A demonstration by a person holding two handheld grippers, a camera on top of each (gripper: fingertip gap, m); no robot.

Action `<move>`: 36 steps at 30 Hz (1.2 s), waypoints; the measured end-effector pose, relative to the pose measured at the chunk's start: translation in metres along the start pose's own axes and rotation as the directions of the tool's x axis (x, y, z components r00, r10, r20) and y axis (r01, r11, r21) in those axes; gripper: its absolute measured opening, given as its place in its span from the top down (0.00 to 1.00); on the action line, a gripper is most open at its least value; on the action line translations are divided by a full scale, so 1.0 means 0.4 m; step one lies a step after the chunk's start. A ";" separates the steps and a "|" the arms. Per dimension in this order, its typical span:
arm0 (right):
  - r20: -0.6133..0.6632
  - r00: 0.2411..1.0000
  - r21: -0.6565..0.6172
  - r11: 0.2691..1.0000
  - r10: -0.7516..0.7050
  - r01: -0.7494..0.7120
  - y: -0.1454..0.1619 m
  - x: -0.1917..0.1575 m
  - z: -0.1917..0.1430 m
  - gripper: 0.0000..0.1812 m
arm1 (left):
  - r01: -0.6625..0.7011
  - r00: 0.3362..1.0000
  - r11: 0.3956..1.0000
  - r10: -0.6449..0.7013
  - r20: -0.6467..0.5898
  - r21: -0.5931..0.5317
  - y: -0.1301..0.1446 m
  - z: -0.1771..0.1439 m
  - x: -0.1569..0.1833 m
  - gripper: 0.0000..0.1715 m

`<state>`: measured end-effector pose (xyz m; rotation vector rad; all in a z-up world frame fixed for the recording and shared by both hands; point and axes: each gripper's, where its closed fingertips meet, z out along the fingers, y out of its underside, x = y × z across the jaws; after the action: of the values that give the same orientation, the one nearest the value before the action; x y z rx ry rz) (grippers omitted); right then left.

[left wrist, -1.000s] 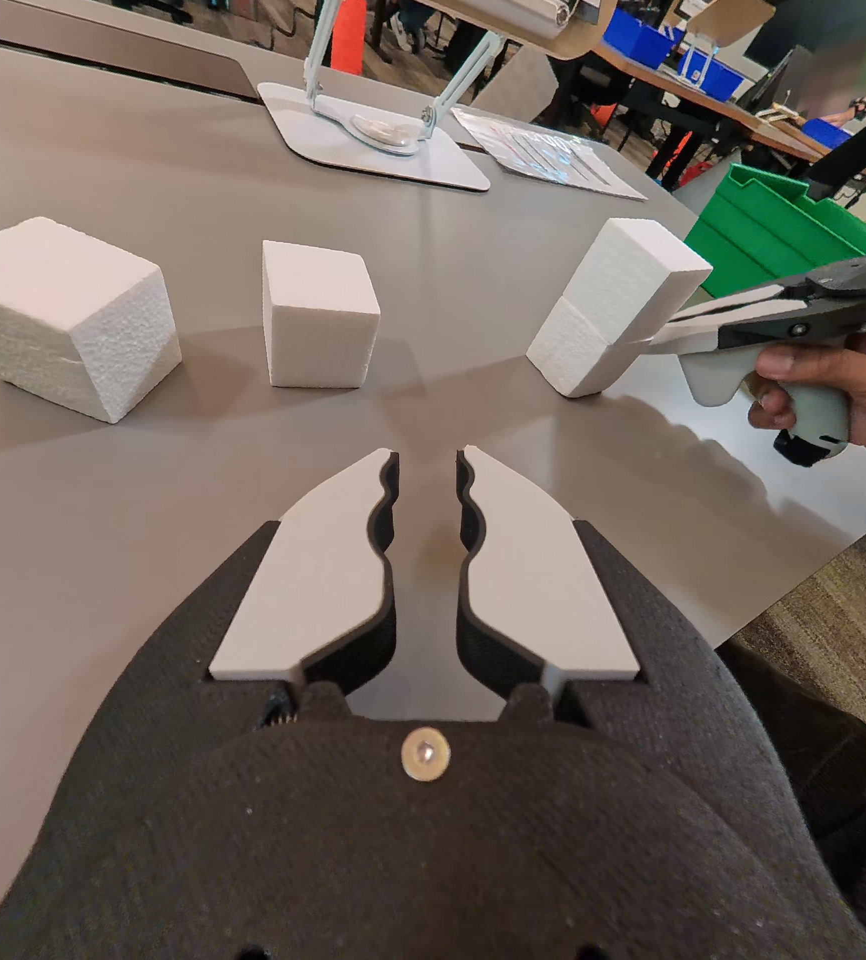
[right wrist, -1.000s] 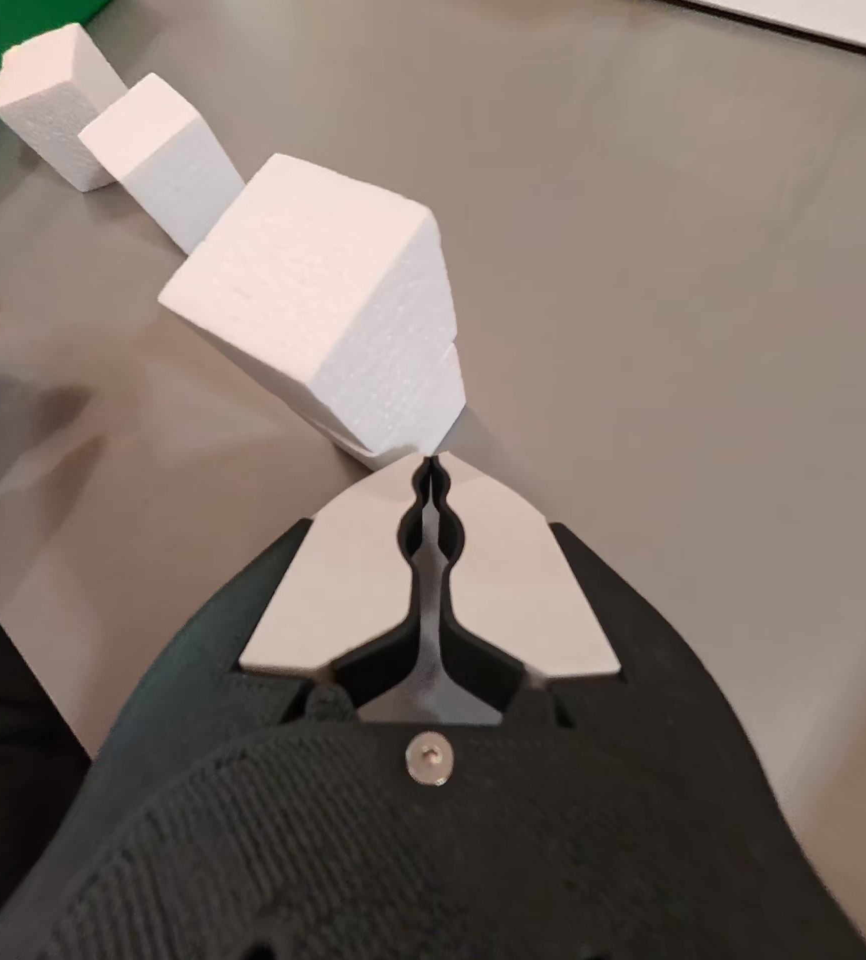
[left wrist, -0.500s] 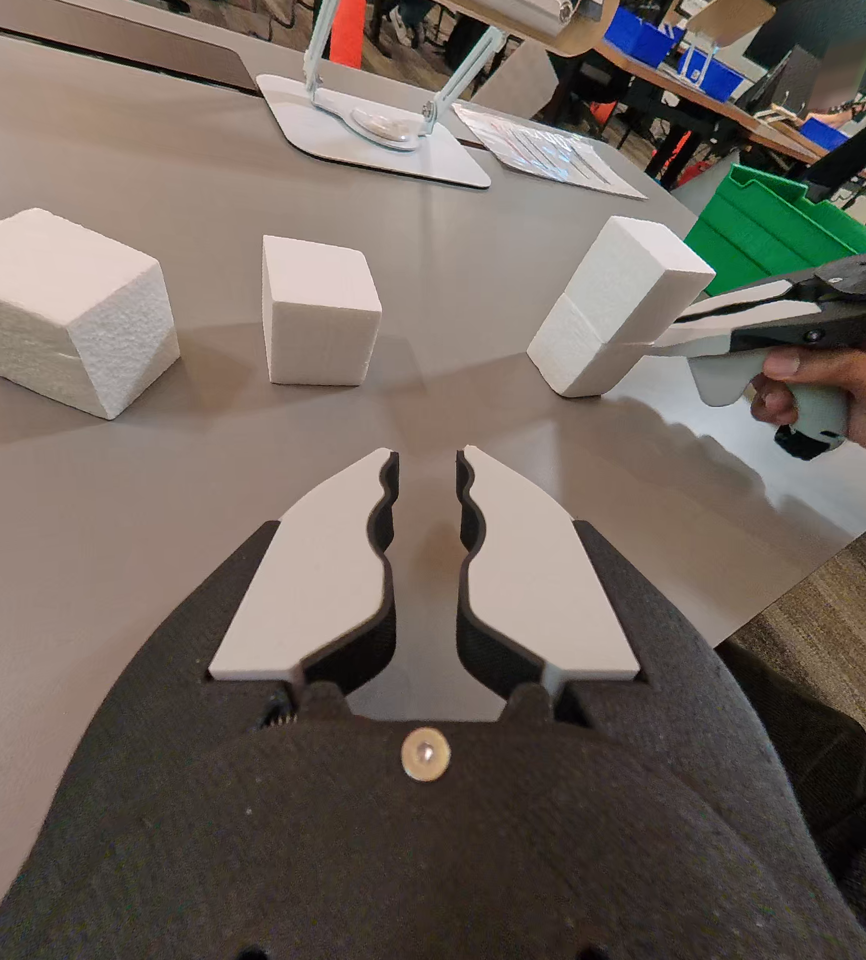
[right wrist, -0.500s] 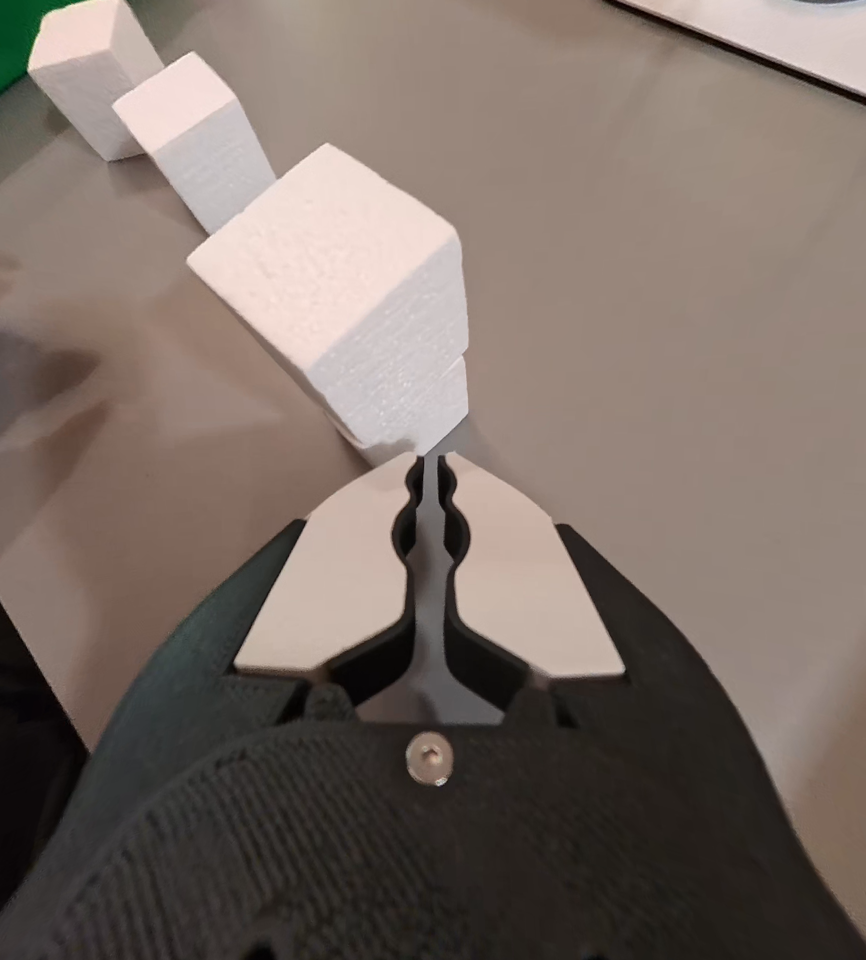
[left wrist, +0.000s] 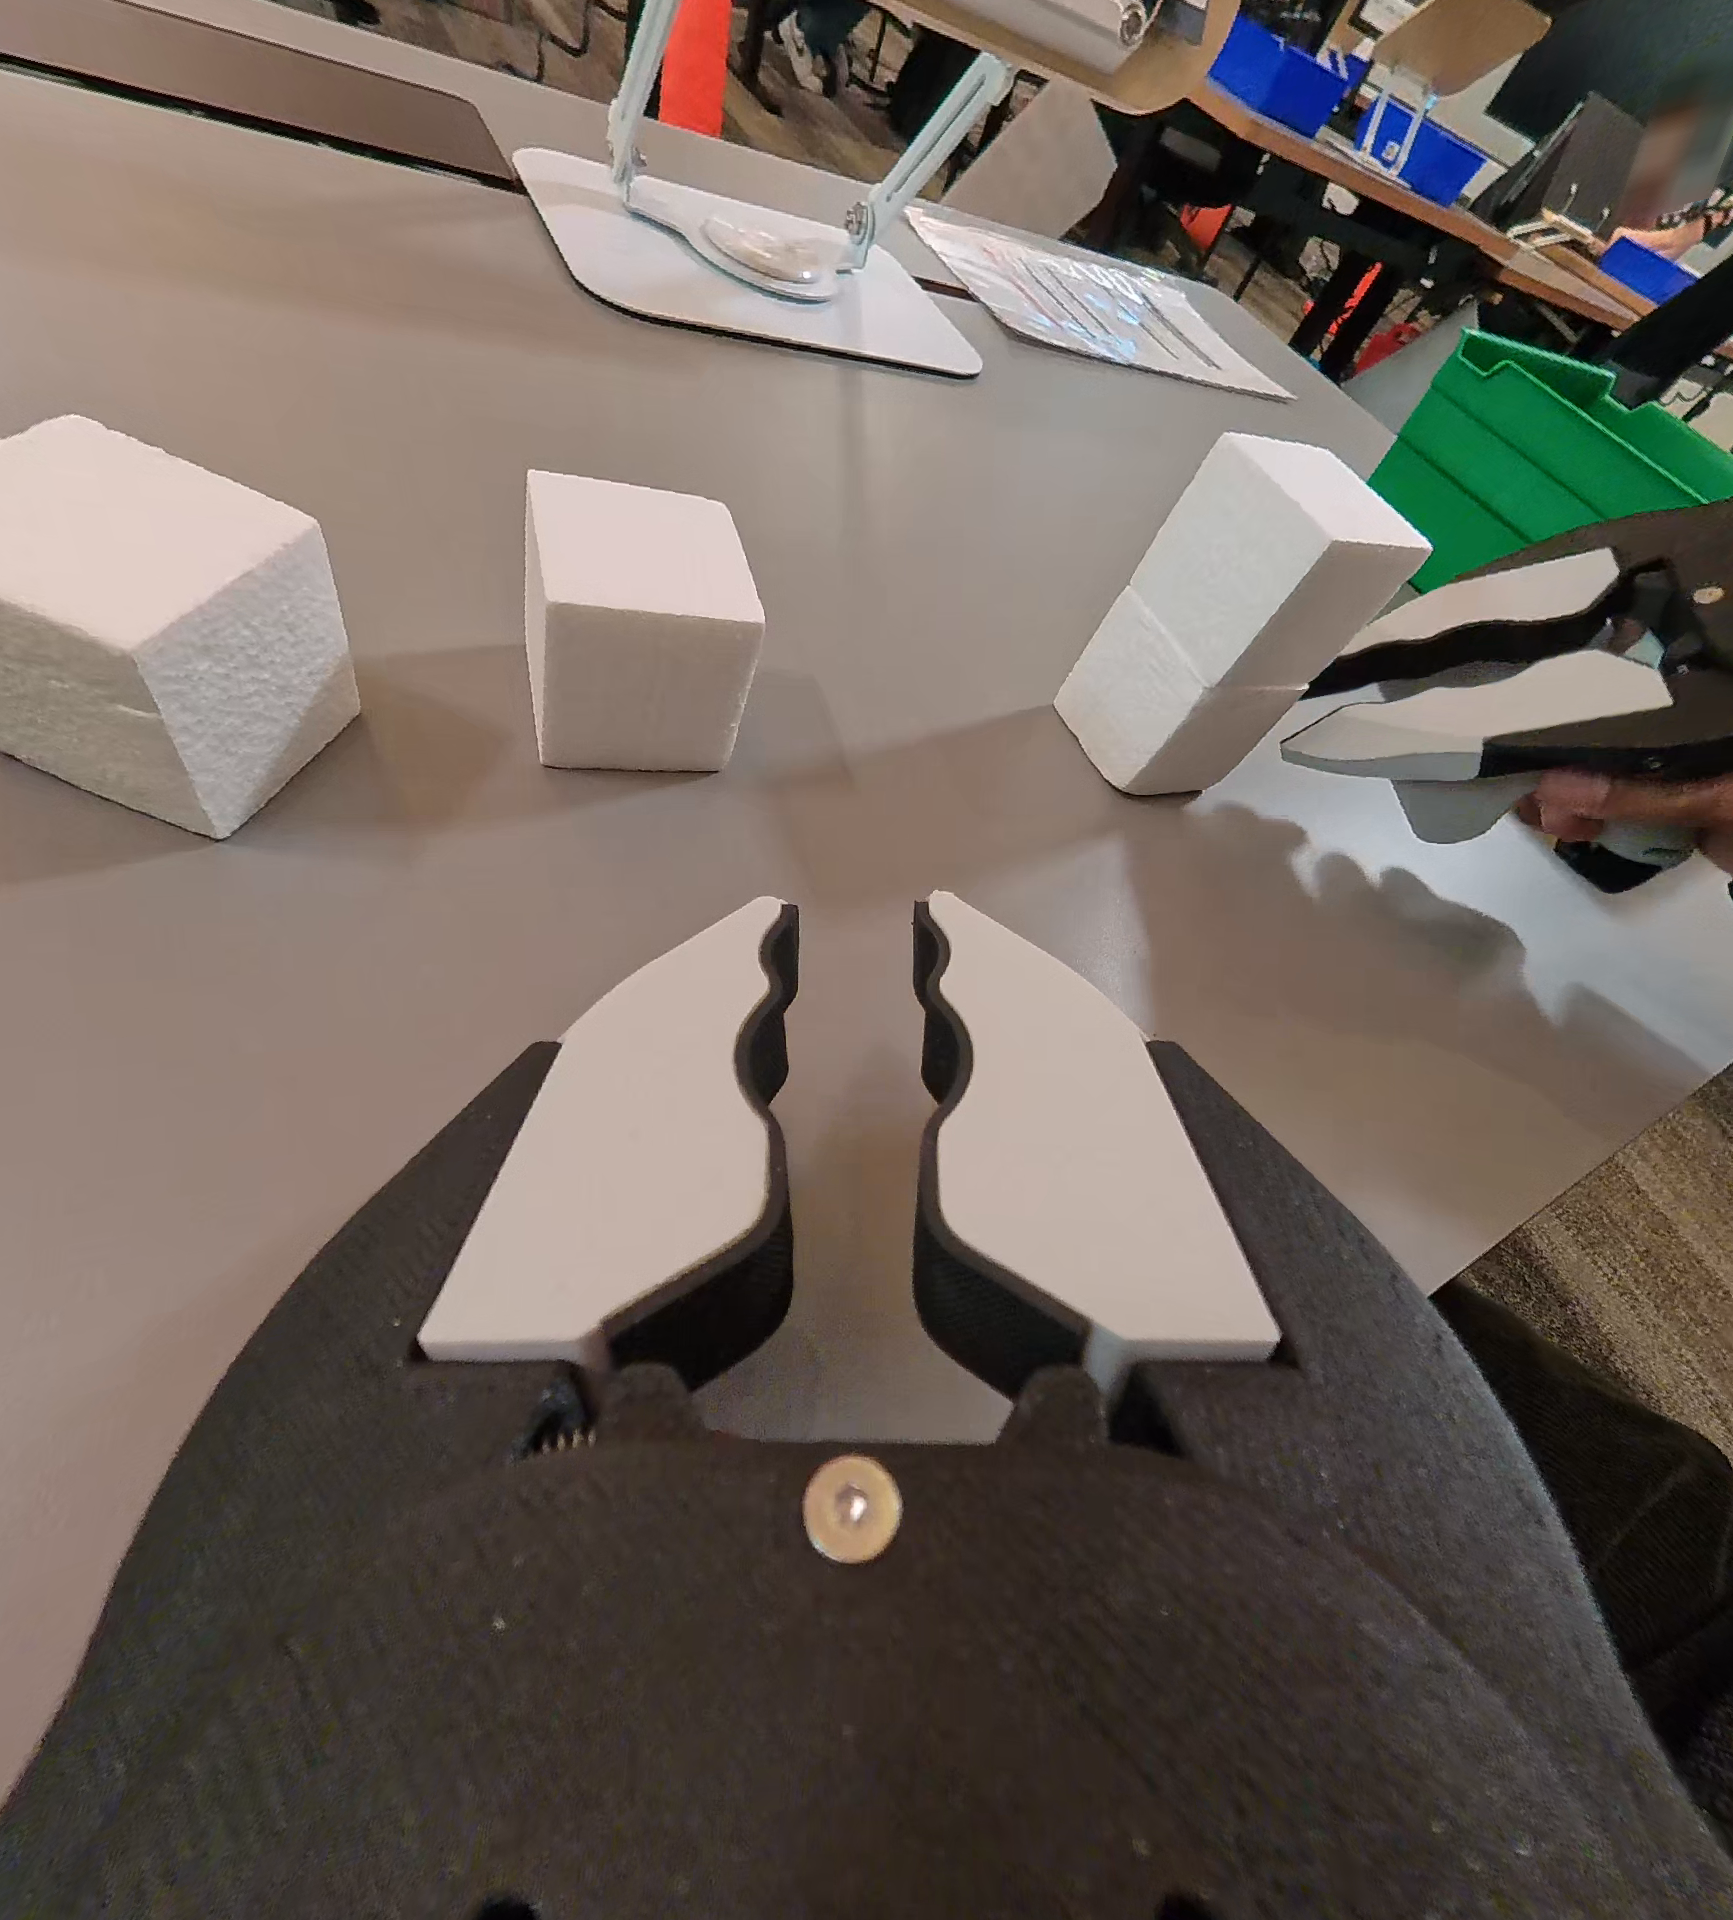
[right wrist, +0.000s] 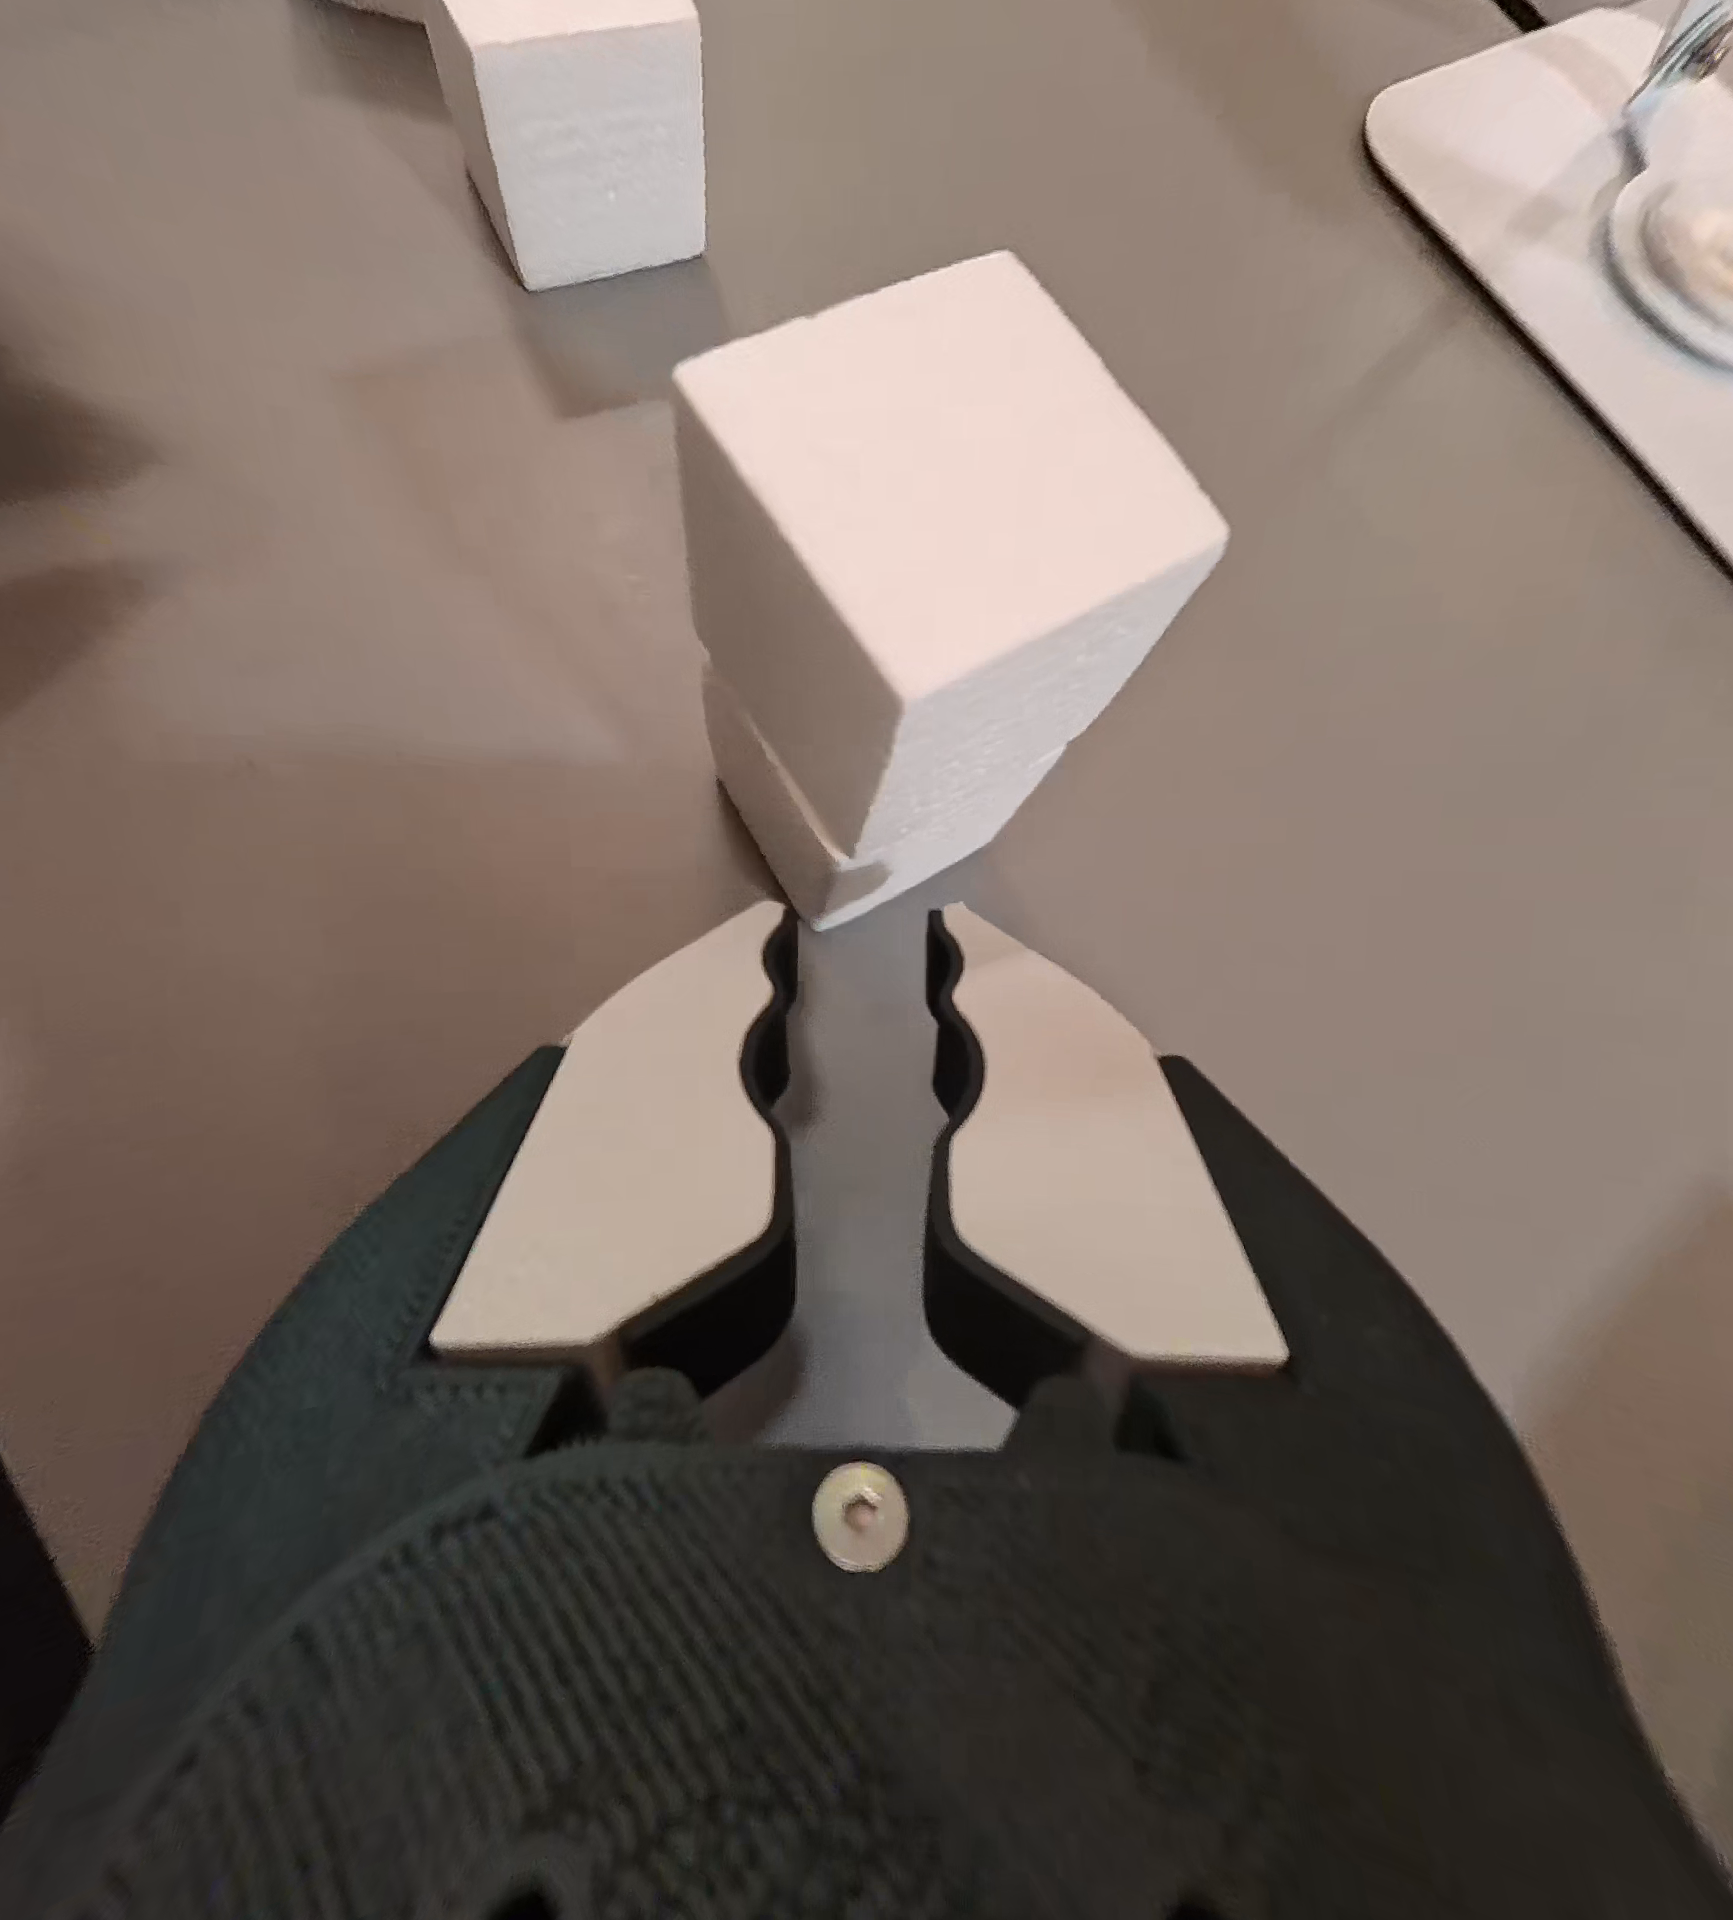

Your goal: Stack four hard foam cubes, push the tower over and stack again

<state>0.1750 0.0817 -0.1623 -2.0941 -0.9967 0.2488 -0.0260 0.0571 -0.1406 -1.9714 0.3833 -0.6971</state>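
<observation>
both tongs parted and empty: left tongs (left wrist: 854, 914) level, right tongs (right wrist: 862, 920) angled downward

Three white foam blocks are sitting on the one grey table (left wrist: 218, 1039) ahead of the left gripper (left wrist: 854, 920): a large block (left wrist: 124, 613) far to its left, a small cube (left wrist: 638, 623) just left of straight ahead, and a tall leaning block (left wrist: 1241, 613) to its right. Two grippers are showing; the right gripper (left wrist: 1298, 717), fingers parted, is hanging just beside the leaning block. One white stand base (left wrist: 737, 281), one plastic sheet (left wrist: 1101, 312) and one green bin (left wrist: 1527, 457) are lying beyond the blocks.
</observation>
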 end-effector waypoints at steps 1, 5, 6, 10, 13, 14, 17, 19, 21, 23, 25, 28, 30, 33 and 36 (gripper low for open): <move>-0.010 1.000 -0.001 1.000 -0.018 0.018 0.000 0.000 0.000 0.86 | -0.001 1.000 1.000 0.001 0.000 0.000 0.000 0.000 0.000 0.87; -0.047 0.996 0.019 0.997 -0.078 0.079 -0.015 -0.004 -0.002 0.80 | -0.002 1.000 1.000 0.002 0.000 -0.001 0.000 0.000 0.001 0.87; -0.057 0.994 0.027 0.995 -0.095 0.097 -0.019 -0.006 -0.004 0.80 | -0.001 1.000 1.000 0.001 0.000 0.000 0.000 0.000 0.000 0.87; -0.105 0.986 0.044 0.990 -0.130 0.135 -0.032 0.000 -0.011 0.83 | -0.001 1.000 1.000 0.001 -0.001 0.000 0.000 0.000 0.000 0.87; -0.111 0.986 0.057 0.990 -0.126 0.133 -0.037 0.002 -0.013 0.84 | -0.002 1.000 1.000 0.002 0.000 0.000 0.000 0.000 0.000 0.87; -0.115 0.986 0.060 0.990 -0.124 0.131 -0.038 0.004 -0.014 0.84 | -0.001 1.000 1.000 0.001 0.000 0.000 0.000 0.000 0.000 0.87; -0.124 0.985 0.073 0.988 -0.123 0.133 -0.044 0.006 -0.017 0.86 | 0.000 1.000 1.000 0.000 0.000 -0.001 0.000 0.000 0.000 0.87; -0.125 0.984 0.076 0.988 -0.125 0.135 -0.045 0.005 -0.017 0.87 | 0.000 1.000 1.000 0.000 0.000 -0.002 0.000 0.000 0.000 0.87; -0.131 0.983 0.073 0.987 -0.130 0.140 -0.044 0.006 -0.016 0.89 | 0.000 1.000 1.000 0.000 0.000 -0.002 0.001 0.000 0.000 0.87; -0.134 0.982 0.070 0.987 -0.136 0.146 -0.043 0.005 -0.015 0.89 | -0.001 1.000 1.000 0.001 0.000 -0.002 0.001 0.000 0.000 0.87; -0.138 0.981 0.070 0.986 -0.138 0.149 -0.044 0.004 -0.014 0.89 | 0.000 1.000 1.000 0.000 -0.001 -0.002 0.001 0.000 0.000 0.87; -0.142 0.980 0.070 0.986 -0.141 0.152 -0.045 0.004 -0.014 0.91 | 0.001 1.000 1.000 -0.001 -0.001 -0.002 0.001 0.000 0.000 0.87; -0.144 0.979 0.067 0.986 -0.144 0.155 -0.044 0.004 -0.014 0.91 | 0.001 1.000 1.000 -0.001 -0.001 -0.002 0.001 0.000 0.000 0.87; -0.150 0.977 0.062 0.985 -0.152 0.162 -0.043 0.004 -0.013 0.92 | -0.001 1.000 1.000 0.001 0.000 -0.002 0.001 0.000 0.000 0.87; -0.153 0.975 0.061 0.984 -0.159 0.170 -0.043 0.004 -0.013 0.92 | 0.000 1.000 1.000 0.000 0.000 -0.002 0.001 0.000 0.000 0.87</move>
<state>0.1685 0.0864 -0.1461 -1.9207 -1.0489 0.0450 -0.0260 0.0570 -0.1409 -1.9731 0.3846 -0.6971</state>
